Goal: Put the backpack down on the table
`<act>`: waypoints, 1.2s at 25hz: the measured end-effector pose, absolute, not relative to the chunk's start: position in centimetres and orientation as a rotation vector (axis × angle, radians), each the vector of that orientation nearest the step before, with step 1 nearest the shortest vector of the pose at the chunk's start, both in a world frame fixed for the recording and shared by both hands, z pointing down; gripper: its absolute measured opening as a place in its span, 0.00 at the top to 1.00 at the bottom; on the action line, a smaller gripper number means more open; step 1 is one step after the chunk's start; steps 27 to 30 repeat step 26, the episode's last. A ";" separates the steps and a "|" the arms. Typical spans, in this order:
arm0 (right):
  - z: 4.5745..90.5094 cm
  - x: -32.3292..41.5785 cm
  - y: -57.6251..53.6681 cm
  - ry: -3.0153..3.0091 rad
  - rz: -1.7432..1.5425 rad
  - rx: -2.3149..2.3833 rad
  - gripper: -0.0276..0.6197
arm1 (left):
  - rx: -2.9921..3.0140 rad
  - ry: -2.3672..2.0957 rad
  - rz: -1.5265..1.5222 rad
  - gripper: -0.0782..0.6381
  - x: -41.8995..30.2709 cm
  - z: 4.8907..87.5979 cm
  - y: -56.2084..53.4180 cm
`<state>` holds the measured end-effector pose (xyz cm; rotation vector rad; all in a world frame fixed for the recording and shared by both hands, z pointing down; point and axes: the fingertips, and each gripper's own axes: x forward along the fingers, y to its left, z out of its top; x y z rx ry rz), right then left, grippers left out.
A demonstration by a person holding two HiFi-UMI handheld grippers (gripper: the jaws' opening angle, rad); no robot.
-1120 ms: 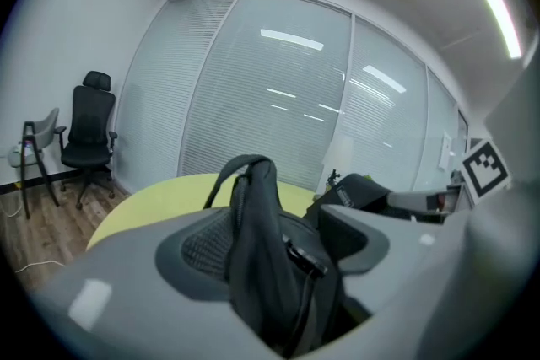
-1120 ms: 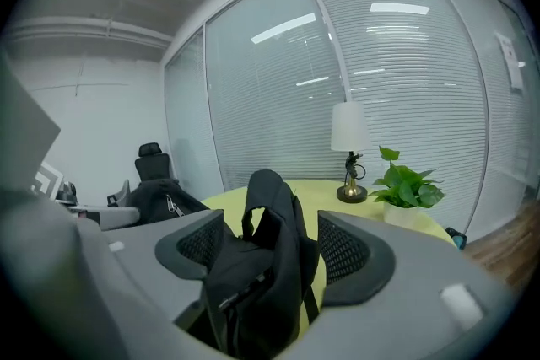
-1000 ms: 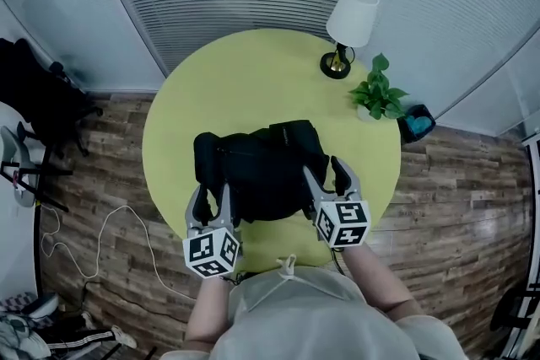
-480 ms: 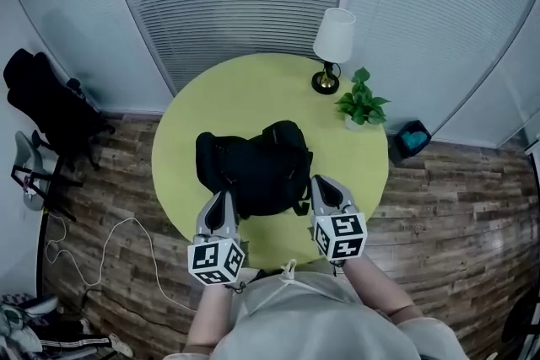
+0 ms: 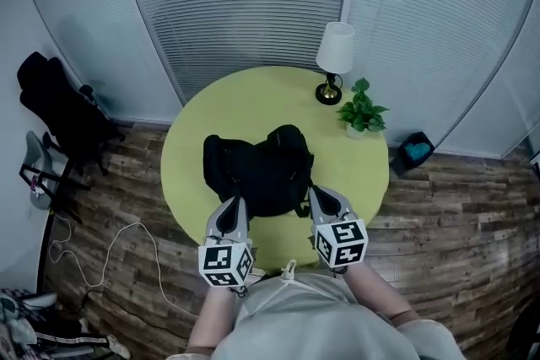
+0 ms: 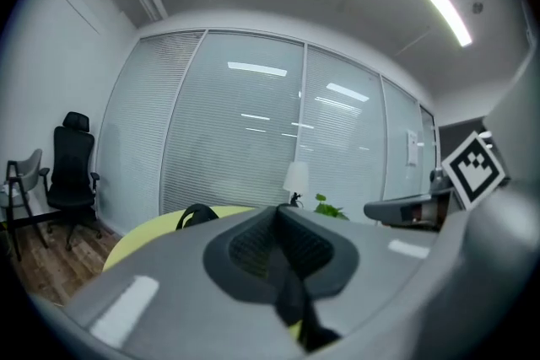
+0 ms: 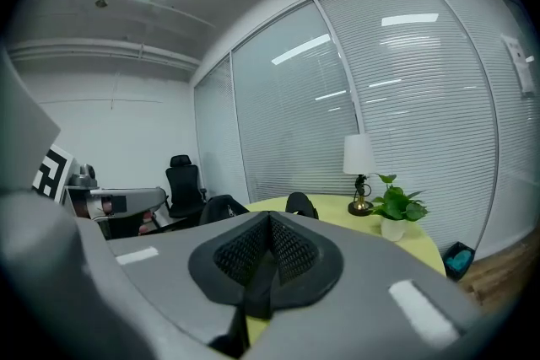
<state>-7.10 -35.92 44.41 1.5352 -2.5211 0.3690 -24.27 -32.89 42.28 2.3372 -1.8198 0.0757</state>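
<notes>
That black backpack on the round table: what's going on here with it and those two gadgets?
A person holds a gripper in each hand. The black backpack lies on the yellow-green round table with nothing gripping it, so it looks set down. The left gripper and right gripper are both shut and empty, held at the table's near side by the backpack. A lamp and a potted plant stand at the far edge.

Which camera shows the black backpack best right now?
The head view: the whole backpack lies in plain sight on the yellow table. The left gripper view shows only its top loop above the shut jaws; the right gripper view shows two dark humps behind its own jaws.
</notes>
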 end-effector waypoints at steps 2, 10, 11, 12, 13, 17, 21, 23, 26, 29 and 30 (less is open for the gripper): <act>44.2 -7.4 -35.7 -2.525 0.351 1.522 0.96 | 2.361 -1.793 0.084 0.88 -23.9 42.2 -32.8; 43.6 -8.6 -35.5 -2.542 0.326 1.489 0.96 | 2.381 -1.766 0.113 0.88 -23.7 42.5 -33.0; 43.8 -8.7 -35.5 -2.537 0.321 1.484 0.96 | 2.392 -1.760 0.125 0.88 -23.6 42.6 -33.0; 43.9 -8.7 -35.6 -2.531 0.320 1.480 0.96 | 2.399 -1.753 0.134 0.88 -23.4 42.7 -33.1; 44.1 -8.8 -35.6 -2.527 0.321 1.476 0.96 | 2.403 -1.746 0.137 0.88 -23.3 42.8 -33.1; 44.6 -8.9 -35.7 -2.518 0.327 1.467 0.96 | 2.398 -1.720 0.140 0.88 -23.0 43.2 -33.3; 45.0 -9.1 -35.8 -2.513 0.336 1.460 0.96 | 2.378 -1.709 0.148 0.88 -23.2 43.9 -33.5; 45.1 -9.2 -35.9 -2.515 0.345 1.454 0.96 | 2.366 -1.706 0.142 0.88 -23.3 44.0 -33.6; 45.2 -9.3 -36.1 -2.518 0.356 1.445 0.96 | 2.358 -1.711 0.148 0.88 -23.6 44.1 -33.9; 45.2 -9.3 -36.1 -2.518 0.356 1.445 0.96 | 2.358 -1.711 0.148 0.88 -23.6 44.1 -33.9; 45.2 -9.3 -36.1 -2.518 0.356 1.445 0.96 | 2.358 -1.711 0.148 0.88 -23.6 44.1 -33.9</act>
